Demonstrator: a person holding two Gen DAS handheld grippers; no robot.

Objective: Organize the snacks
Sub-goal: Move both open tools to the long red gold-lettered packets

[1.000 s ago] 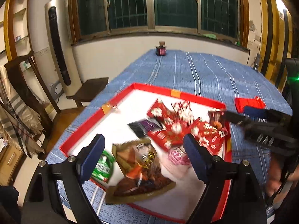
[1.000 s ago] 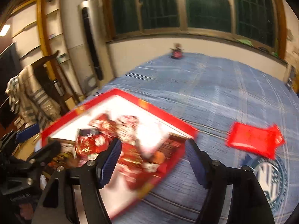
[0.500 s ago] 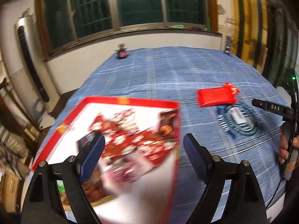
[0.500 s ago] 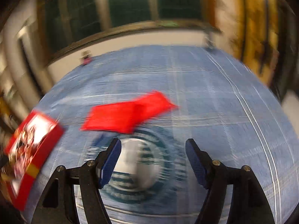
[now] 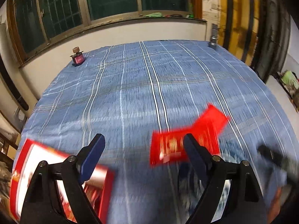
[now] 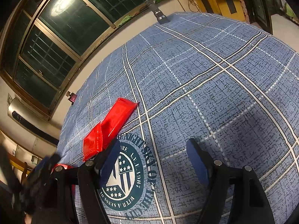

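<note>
So the whole thing plays out on a big blue plaid tablecloth (image 6: pixel 214 85), and the only loose snack on it is one red packet (image 6: pixel 110 128), sitting apart from the red-rimmed tray (image 5: pixel 22 168) that fills the lower left corner of the left wrist view with the other snacks in it.

The relation that matters: in the right wrist view the packet lies to the left of center, its long axis running diagonally from lower left up to upper right, and its lower end sits just beside the left finger of the right gripper (image 6: pixel 153 158), not between the fingers. What's between them is the round printed emblem (image 6: pixel 123 179) on the cloth. In the left wrist view the same packet (image 5: pixel 188 141) is right of center, blurry, partly tucked behind the right-hand finger of the left gripper (image 5: pixel 143 153).

Both grippers are spread wide with nothing in them. No pad is touching the packet as far as I can see.

My guess is the right hand is the better placed one, since it's the sharper, closer view, but it would need to slide toward frame left and roll so the fingers straddle the packet's short side rather than its length. Honestly close call between the two.
</note>
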